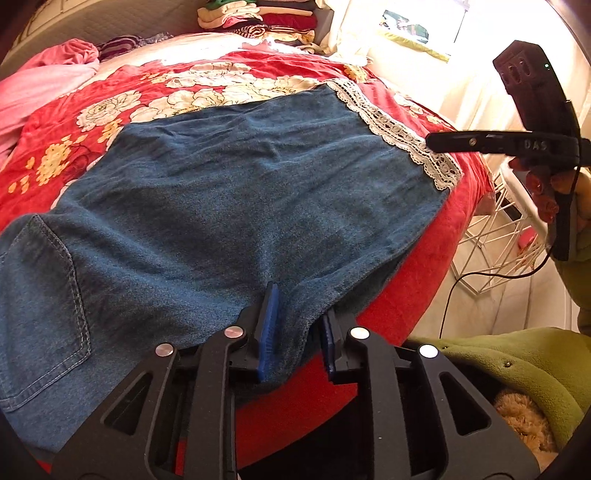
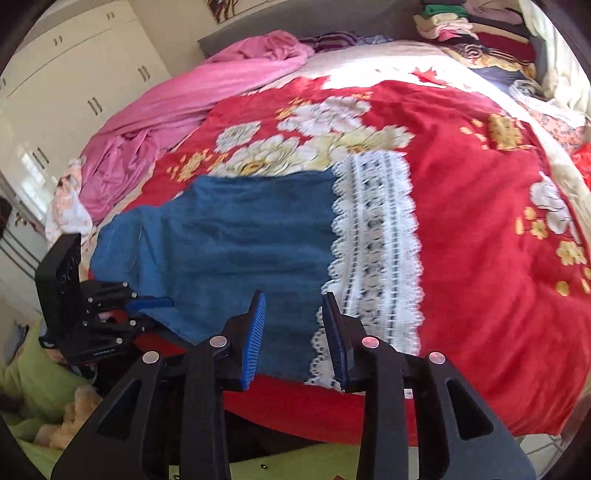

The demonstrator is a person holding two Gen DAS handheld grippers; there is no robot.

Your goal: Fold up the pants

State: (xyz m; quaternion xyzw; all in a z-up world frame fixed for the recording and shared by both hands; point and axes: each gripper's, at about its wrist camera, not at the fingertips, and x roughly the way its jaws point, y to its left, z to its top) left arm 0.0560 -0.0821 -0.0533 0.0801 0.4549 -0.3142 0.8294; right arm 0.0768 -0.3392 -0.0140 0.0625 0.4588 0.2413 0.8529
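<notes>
Denim pants (image 1: 229, 192) lie spread flat across the red floral blanket (image 1: 55, 155) on the bed, with their white lace hem (image 1: 399, 133) off to the far right and a stitched back pocket (image 1: 40, 295) to the near left. Along the near edge of the cloth, the left gripper (image 1: 299, 328) has its blue pads pinching a fold of the denim between them. Over by the lace hem (image 2: 376, 258), the right gripper (image 2: 295, 332) hovers with its jaws spread and nothing between them, the pants (image 2: 236, 240) lying just beyond its tips. Beyond the jaws, at the far side of the bed, sits a rumpled pink sheet (image 2: 184, 99) and a stack of folded clothes (image 1: 258, 18).
</notes>
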